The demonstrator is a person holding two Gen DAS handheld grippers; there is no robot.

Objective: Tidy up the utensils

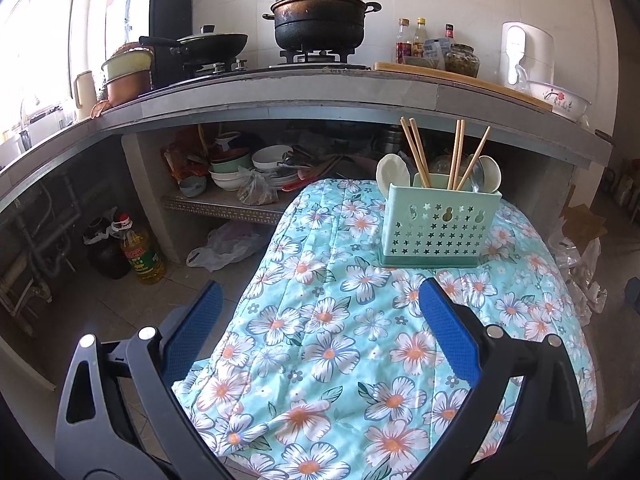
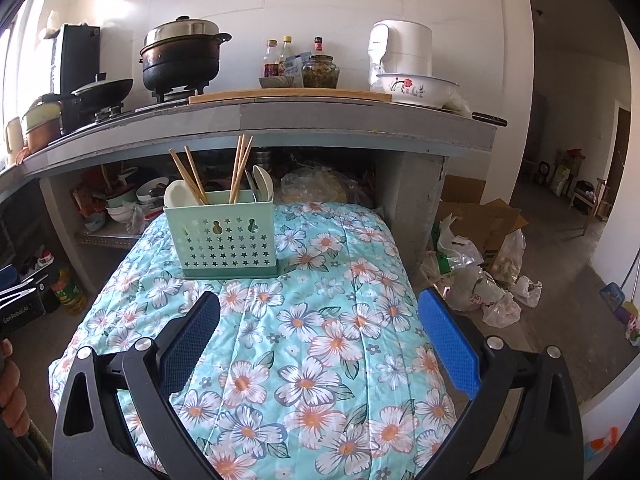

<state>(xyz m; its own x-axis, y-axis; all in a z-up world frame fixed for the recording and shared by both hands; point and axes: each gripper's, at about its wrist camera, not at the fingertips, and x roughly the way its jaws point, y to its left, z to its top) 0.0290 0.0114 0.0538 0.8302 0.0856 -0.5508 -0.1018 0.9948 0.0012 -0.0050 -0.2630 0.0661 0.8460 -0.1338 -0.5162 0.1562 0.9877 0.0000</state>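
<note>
A mint-green utensil holder (image 1: 438,226) with star cut-outs stands at the far end of a table covered by a floral cloth (image 1: 340,344). In it stand several wooden chopsticks (image 1: 454,156) and white spoons (image 1: 392,170). It also shows in the right wrist view (image 2: 224,236), with chopsticks (image 2: 240,168) and spoons (image 2: 178,194). My left gripper (image 1: 320,304) is open and empty, above the near part of the cloth. My right gripper (image 2: 318,312) is open and empty, also short of the holder.
Behind the table runs a concrete counter (image 1: 320,92) with a stove, a black pot (image 1: 320,16), a wok, bottles and a floral basin (image 2: 416,88). Bowls are stacked on the shelf below (image 1: 256,172). An oil bottle (image 1: 142,254) and plastic bags (image 2: 480,280) are on the floor.
</note>
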